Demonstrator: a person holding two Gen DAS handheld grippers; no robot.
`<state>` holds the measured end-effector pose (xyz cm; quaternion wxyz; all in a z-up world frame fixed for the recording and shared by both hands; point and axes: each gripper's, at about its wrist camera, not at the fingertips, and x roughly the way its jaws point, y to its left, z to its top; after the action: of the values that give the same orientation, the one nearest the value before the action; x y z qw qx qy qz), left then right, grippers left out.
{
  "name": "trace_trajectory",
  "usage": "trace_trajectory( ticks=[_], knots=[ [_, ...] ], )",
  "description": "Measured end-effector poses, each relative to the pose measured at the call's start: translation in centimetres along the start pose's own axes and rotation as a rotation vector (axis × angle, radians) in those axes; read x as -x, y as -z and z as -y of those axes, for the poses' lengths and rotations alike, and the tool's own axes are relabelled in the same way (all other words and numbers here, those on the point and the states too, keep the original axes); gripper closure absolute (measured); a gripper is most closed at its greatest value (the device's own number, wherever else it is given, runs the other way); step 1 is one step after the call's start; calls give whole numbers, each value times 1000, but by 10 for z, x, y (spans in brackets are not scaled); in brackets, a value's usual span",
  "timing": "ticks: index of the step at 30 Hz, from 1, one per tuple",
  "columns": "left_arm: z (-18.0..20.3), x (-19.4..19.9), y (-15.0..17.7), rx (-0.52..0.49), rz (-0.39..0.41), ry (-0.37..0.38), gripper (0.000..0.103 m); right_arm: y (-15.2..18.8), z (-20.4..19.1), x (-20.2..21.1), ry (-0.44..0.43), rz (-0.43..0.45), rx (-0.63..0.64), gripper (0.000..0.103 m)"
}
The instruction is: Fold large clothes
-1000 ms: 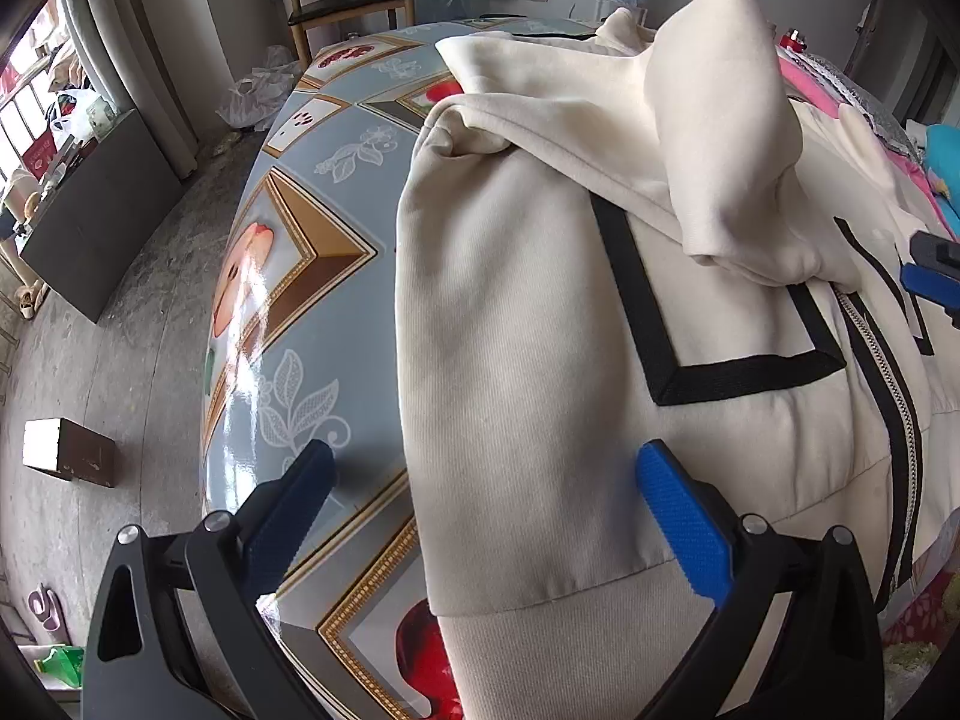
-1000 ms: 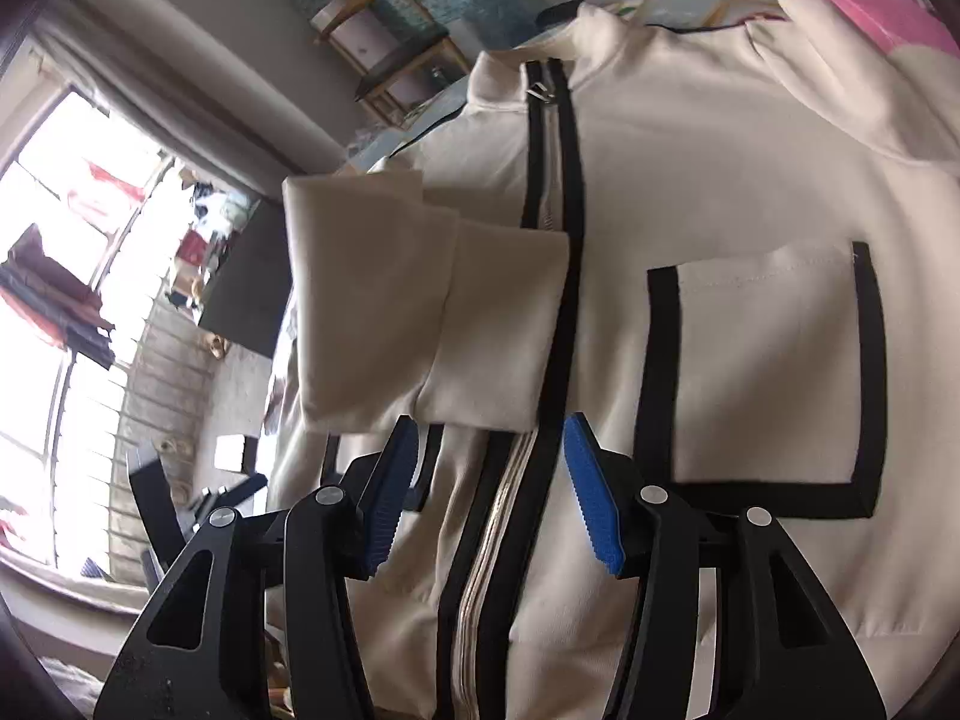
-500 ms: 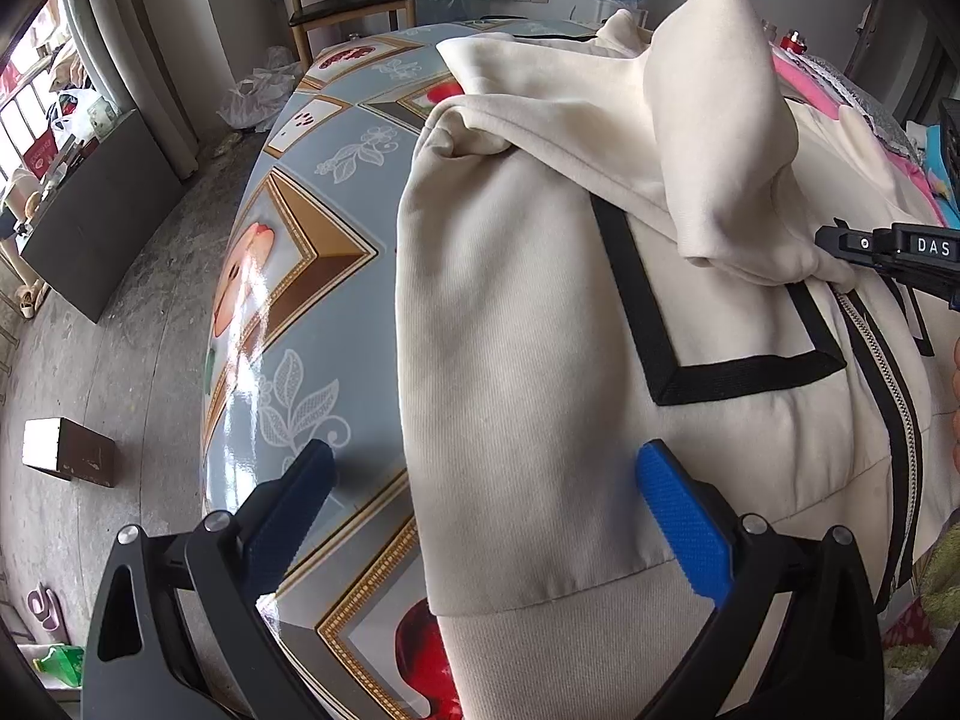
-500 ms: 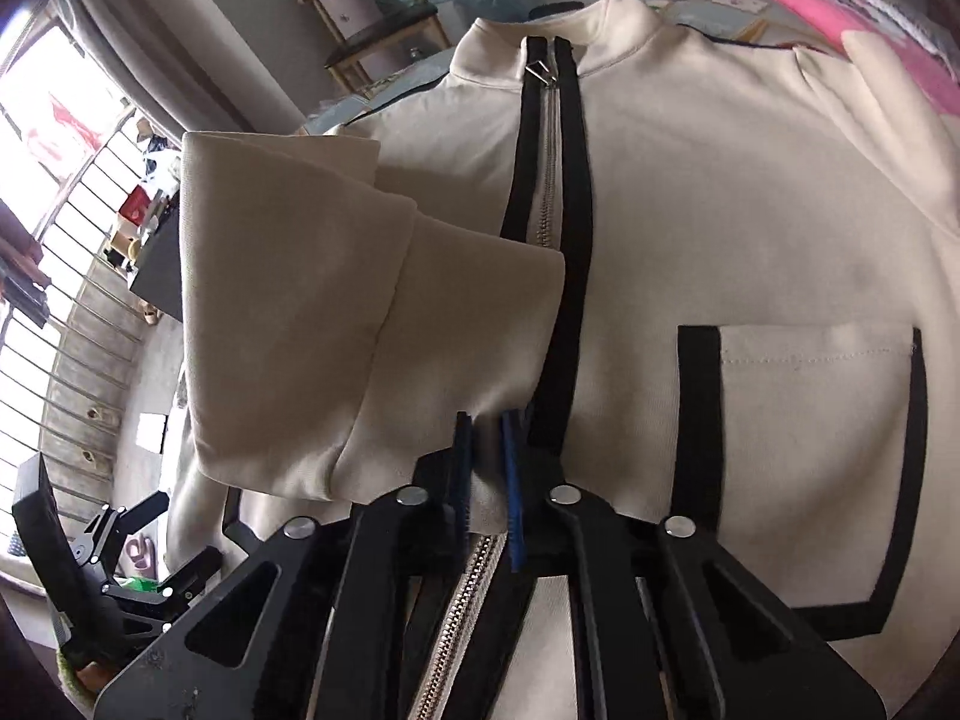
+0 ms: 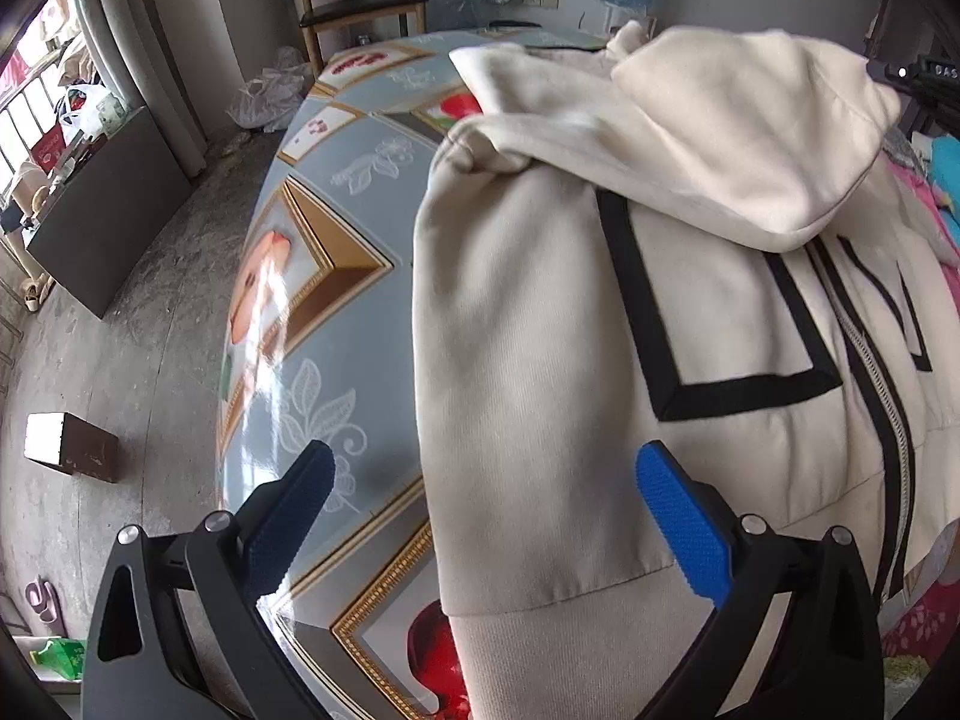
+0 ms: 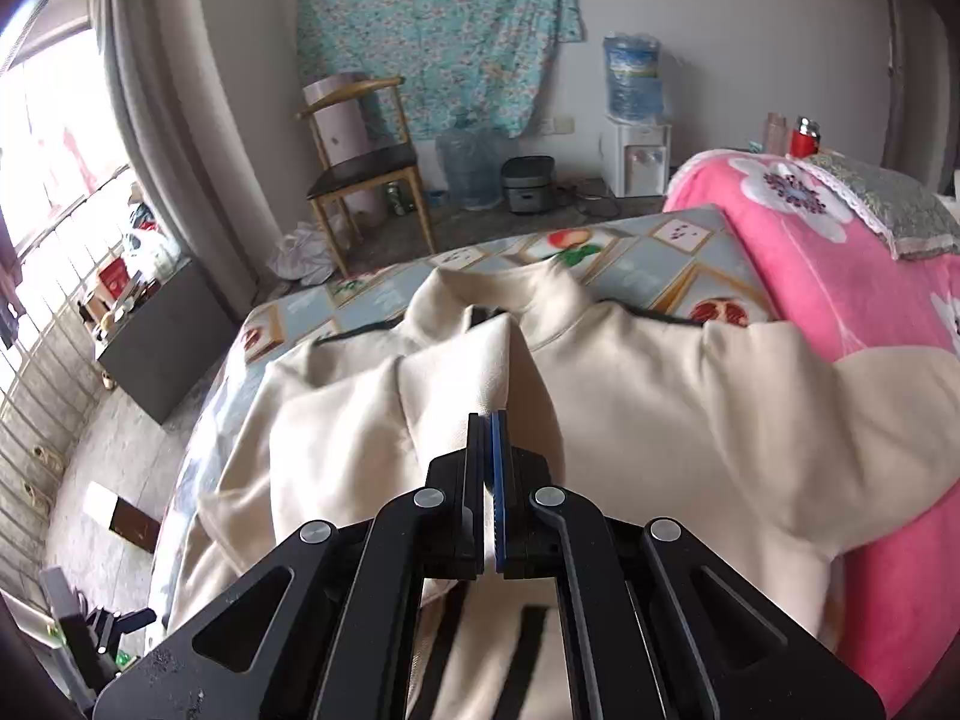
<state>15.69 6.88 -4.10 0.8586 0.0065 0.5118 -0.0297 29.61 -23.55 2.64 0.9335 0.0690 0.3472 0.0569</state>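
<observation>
Folding has barely begun: jacket lies spread on the table, one sleeve raised above its chest. Right gripper pinches that sleeve; left gripper gapes empty over the jacket's hem.

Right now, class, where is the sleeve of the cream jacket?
In the right wrist view the sleeve is pinched in the shut right gripper, lifted above the jacket's front, just before its collar.

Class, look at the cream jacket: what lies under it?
Under the cream jacket lies a glossy patterned tablecloth, showing past its left edge and beyond the collar. On the right the jacket overlaps a pink blanket. What lies beneath its middle is covered.
</observation>
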Motion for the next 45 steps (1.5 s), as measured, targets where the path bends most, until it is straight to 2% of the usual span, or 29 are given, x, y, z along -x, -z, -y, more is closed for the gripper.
trace_trajectory(
  ticks=[2, 6, 8, 11, 15, 17, 22, 24, 26, 27, 29, 31, 34, 36, 38, 42, 45],
  knots=[
    [-3, 6, -7, 4, 28, -5, 4, -12, 12, -4, 22, -1, 3, 101],
    [-1, 4, -33, -39, 41, -97, 4, -39, 34, -3, 33, 9, -1, 101],
    [-1, 3, -45, -43, 62, -115, 4, -43, 48, -3, 46, 14, -11, 101],
    [-1, -2, -60, -43, 87, -123, 4, -31, 74, -16, 59, -29, -50, 101],
    [4, -14, -71, -81, 107, -176, 4, 4, 110, -55, 102, -162, -104, 101],
    [6, -19, -76, -101, 109, -197, 4, 16, 121, -60, 73, -188, -150, 101],
    [14, -28, -83, -156, 122, -243, 4, 28, 141, -40, -43, -210, -247, 100],
    [14, -29, -82, -156, 126, -244, 4, 35, 148, -38, -14, -262, -264, 95],
    [14, -29, -80, -159, 130, -246, 6, 34, 148, -29, 109, -256, -238, 91],
    [14, -30, -80, -163, 132, -252, 6, 28, 141, -20, 152, -226, -197, 87],
    [15, -31, -79, -169, 140, -258, 8, 12, 123, -7, 145, -176, -144, 72],
    [15, -31, -79, -171, 148, -261, 10, -10, 87, -3, 75, -132, -62, 57],
    [14, -30, -80, -157, 158, -254, 11, -36, 11, -22, -98, -167, 92, 48],
    [13, -30, -81, -144, 164, -244, 15, -45, -48, -50, -259, -245, 183, 47],
    [12, -30, -81, -138, 168, -234, 18, -47, -99, -84, -346, -328, 263, 47],
    [10, -32, -80, -129, 168, -214, 29, -46, -184, -161, -443, -472, 355, 47],
    [4, -35, -80, -104, 153, -182, 43, -46, -219, -204, -410, -523, 393, 49]
  ],
)
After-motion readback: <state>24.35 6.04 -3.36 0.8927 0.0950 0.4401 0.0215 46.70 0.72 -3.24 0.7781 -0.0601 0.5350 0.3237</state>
